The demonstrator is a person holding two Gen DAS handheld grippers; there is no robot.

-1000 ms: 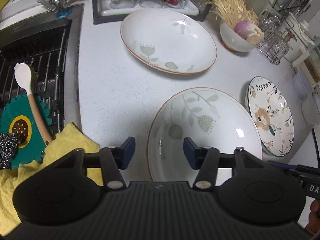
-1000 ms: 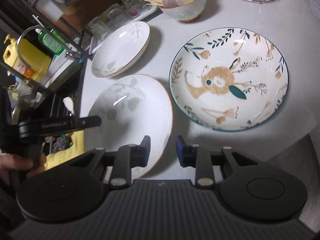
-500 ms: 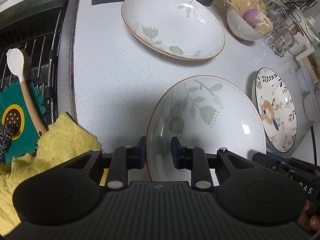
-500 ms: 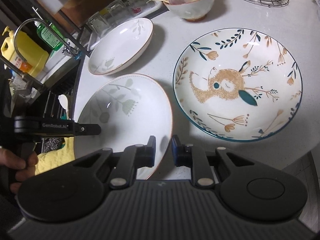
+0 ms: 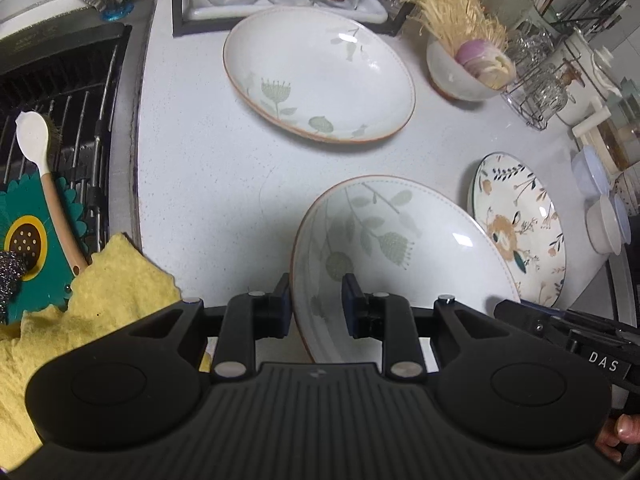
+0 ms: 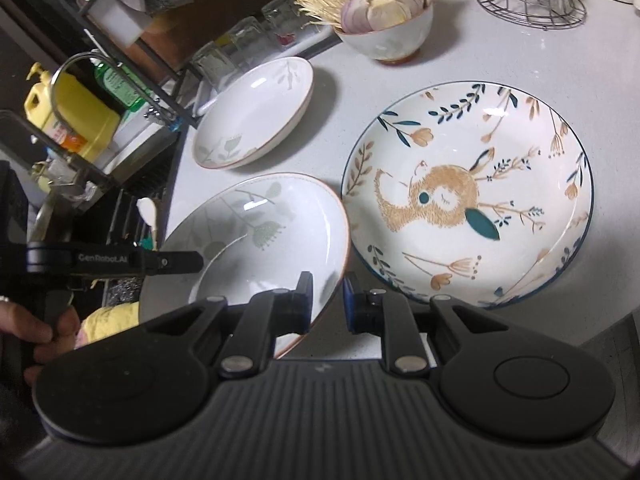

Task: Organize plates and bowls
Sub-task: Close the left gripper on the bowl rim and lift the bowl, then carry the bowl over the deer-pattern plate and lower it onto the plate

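Currently: near leaf-print plate (image 5: 400,256) low centre of frame, on counter (image 5: 208,168), gripped at both rims. Left gripper (image 5: 314,300) fingers clamp its left rim; right gripper (image 6: 327,300) fingers clamp its right rim. Step: lift. Next: raise level, carry to matching leaf-print plate (image 5: 320,76) upper centre, stack. Fox-print plate (image 6: 468,196) adjacent; avoid contact.

Left gripper (image 5: 315,304) clamped on near plate's (image 5: 404,256) rim, second leaf plate (image 5: 320,76) beyond, floral plate (image 5: 520,228) right, yellow cloth (image 5: 100,300) left, counter (image 5: 208,168) speckled white.
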